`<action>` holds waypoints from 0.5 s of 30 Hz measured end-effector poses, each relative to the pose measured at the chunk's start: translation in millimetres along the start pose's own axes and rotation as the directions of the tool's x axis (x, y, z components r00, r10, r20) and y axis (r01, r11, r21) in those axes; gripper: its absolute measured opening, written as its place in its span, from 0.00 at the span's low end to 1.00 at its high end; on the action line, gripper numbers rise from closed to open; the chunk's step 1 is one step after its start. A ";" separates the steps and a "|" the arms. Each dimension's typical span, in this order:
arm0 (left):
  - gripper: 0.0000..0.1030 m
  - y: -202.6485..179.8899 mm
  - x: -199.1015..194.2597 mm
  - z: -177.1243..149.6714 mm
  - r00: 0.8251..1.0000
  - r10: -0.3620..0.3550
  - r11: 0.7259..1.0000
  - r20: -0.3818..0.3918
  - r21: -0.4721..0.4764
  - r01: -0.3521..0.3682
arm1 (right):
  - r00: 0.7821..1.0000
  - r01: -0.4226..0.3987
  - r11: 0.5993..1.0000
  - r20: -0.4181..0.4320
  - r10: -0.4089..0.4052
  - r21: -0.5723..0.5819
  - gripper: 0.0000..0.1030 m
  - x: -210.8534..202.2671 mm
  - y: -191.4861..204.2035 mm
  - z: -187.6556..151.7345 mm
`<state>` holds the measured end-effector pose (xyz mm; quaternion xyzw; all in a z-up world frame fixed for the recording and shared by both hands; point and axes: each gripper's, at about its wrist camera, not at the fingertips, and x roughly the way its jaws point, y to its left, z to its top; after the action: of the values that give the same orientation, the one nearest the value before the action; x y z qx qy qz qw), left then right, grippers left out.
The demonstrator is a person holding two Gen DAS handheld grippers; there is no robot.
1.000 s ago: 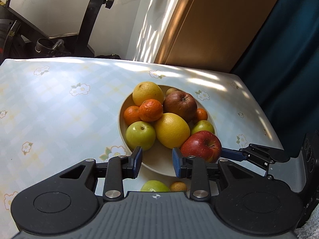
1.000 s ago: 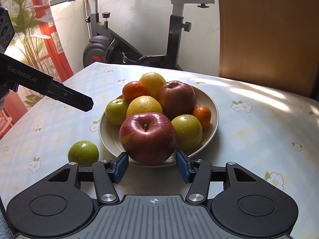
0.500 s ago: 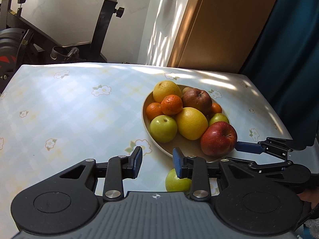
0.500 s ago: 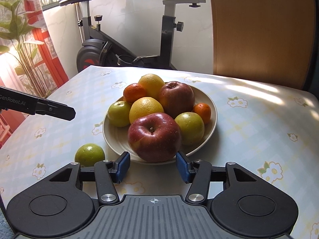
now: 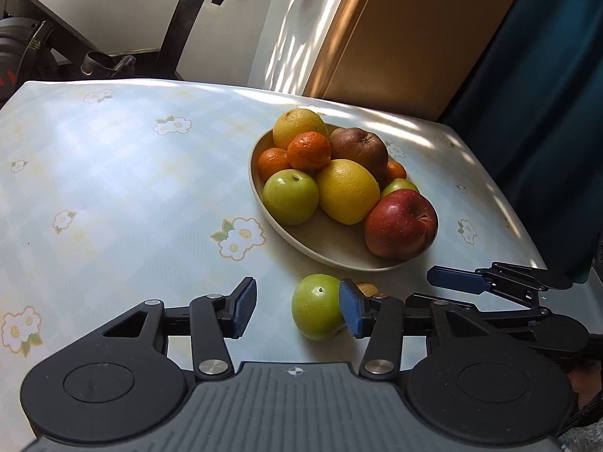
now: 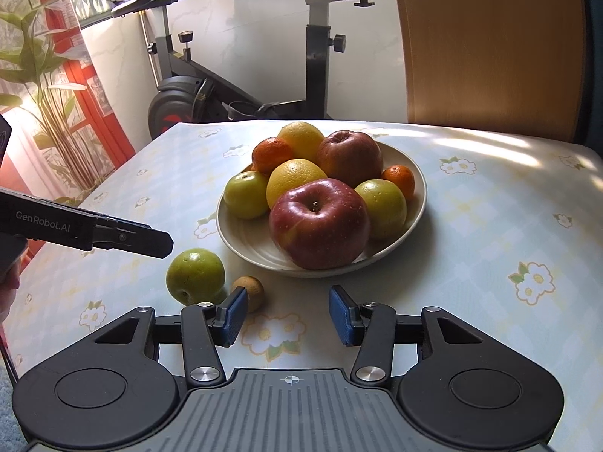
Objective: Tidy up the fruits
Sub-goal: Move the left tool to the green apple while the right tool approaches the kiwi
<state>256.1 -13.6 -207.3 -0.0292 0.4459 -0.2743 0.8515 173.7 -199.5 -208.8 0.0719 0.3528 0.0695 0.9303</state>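
Hovering my left gripper (image 5: pixel 296 310) with fingers spread over the floral-cloth bench (image 5: pixel 113 188), the loose round green apple (image 5: pixel 318 307) against the right finger. My right gripper (image 6: pixel 288 316) is spread, empty, before the cream ceramic fruit bowl (image 6: pixel 416 173).

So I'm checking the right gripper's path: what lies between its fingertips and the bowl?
In the right wrist view, only bare tablecloth separates the right gripper from the bowl.
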 end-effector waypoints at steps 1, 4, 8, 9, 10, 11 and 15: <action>0.50 0.6 2.6 0.2 1.000 -0.006 1.000 -0.005 -0.017 0.006 | 1.000 0.003 1.000 -0.003 -0.003 0.002 0.42 0.4 -0.9 -0.7; 0.53 0.7 9.7 0.4 1.000 -0.023 0.998 -0.013 -0.054 0.022 | 1.000 0.007 1.000 -0.007 -0.007 0.009 0.42 0.6 -3.9 -3.5; 0.53 -2.4 17.6 0.6 0.999 -0.042 0.997 -0.033 -0.071 0.039 | 1.000 0.010 1.000 -0.012 -0.010 0.015 0.41 2.0 -7.4 -6.8; 0.53 -3.6 19.9 0.2 0.998 -0.044 0.997 -0.039 -0.072 0.041 | 1.000 0.011 1.000 -0.013 -0.011 0.017 0.41 2.2 -7.8 -7.4; 0.53 -4.8 22.0 -0.3 0.998 -0.045 0.997 -0.044 -0.072 0.042 | 1.000 0.011 1.000 -0.014 -0.010 0.018 0.41 2.5 -8.1 -8.3; 0.53 -5.5 24.1 -0.7 0.998 -0.045 0.997 -0.049 -0.072 0.041 | 1.000 0.010 1.000 -0.014 -0.010 0.019 0.41 2.7 -8.3 -8.9; 0.52 -6.6 30.1 -2.8 0.997 -0.051 0.995 -0.064 -0.084 0.046 | 1.000 0.008 1.000 -0.018 -0.008 0.018 0.41 3.4 -7.6 -10.3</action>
<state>264.7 -33.4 -229.4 -0.0662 0.4842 -0.2770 0.8273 170.0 -205.4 -220.0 0.0781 0.3619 0.0633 0.9268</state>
